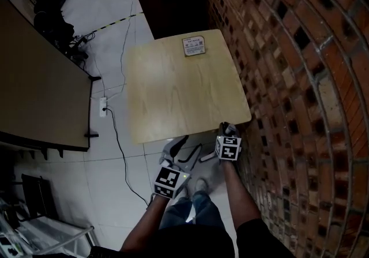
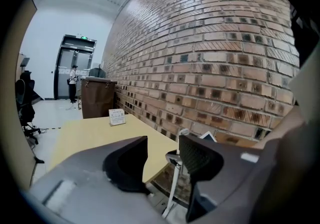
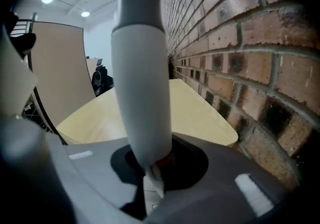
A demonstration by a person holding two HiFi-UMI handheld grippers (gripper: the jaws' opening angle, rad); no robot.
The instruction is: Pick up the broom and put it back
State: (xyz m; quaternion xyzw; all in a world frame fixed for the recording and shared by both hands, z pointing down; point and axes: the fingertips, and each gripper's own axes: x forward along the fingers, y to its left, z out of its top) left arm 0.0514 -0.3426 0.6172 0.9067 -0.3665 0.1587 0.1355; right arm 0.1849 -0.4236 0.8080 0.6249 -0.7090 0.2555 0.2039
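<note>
**A:** Right gripper (image 3: 150,168) first. Its jaws are clamped in tight, as far closed as they go, right around the broom handle (image 3: 140,92).

**B:** And what a close-up of it. It's a pale grey handle, thick in the right gripper view, rising out of the jaws and running off the top of the frame.

**A:** Over to the left gripper (image 2: 162,155). What have we got?

**B:** Jaws well apart, nothing between the pads. Through the gap you see the near edge of the wooden surface (image 2: 90,138) and a thin white rod (image 2: 175,183) standing beyond it. I can't tell whether that rod is part of the broom.

**A:** So where does the head view put everything?

**B:** Both grippers are down at the near edge of the surface. The right one is at the corner just beside the brick wall (image 1: 288,78). The left one is near it, lower in the picture, over the tiled floor (image 1: 115,153). So the handle sits in the right jaws at that corner, close to the wall and apart from the left jaws. The bristle end is out of sight.

**A:** Anything on top?

**B:** A small printed card (image 1: 194,46) at the far edge, well apart from both grippers.
</note>
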